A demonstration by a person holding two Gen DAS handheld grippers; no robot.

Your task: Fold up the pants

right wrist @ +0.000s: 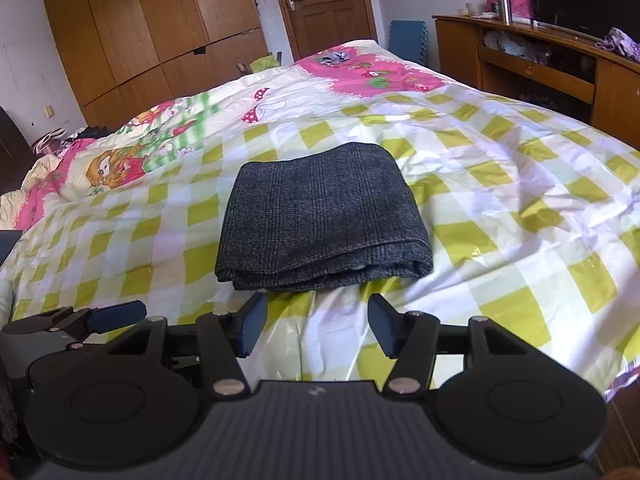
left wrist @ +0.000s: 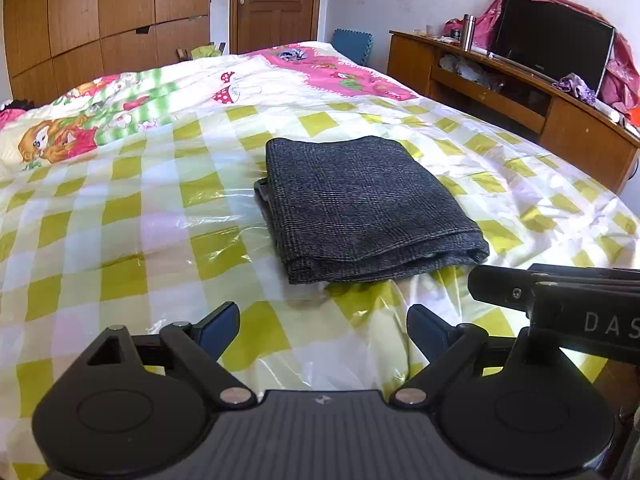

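- Your left gripper (left wrist: 322, 330) sits nearest its lens, fingers spread wide with nothing between them, only the checked plastic sheet (left wrist: 120, 216) beneath.
- Your right gripper (right wrist: 316, 328) likewise has its fingers apart and empty; the gap looks narrower than on the left.
- Ahead of both sets of fingertips, just beyond them and not touching, lie the pants (right wrist: 320, 212): a dark grey checked bundle, folded into a compact rectangle, flat on the sheet.
- Judged from that shape, the folding looks done or nearly so.
- Expect the cloth to be soft and limp, a thickish woven fabric with some weight in several layers; it will sag if you lift one corner.
- Should you need to move it, take the near stacked edge, one gripper toward each corner, and pinch all layers together.
- Mind the glossy sheet: it looks slippery, so the bundle may slide when you push.
- Along the near right corner the layers gape a little; how many there are you cannot count.
- Waistband and hems are tucked out of sight, and the far edge is hidden by the top fold.
- In the left view, your right gripper is cut off at the frame's edge.
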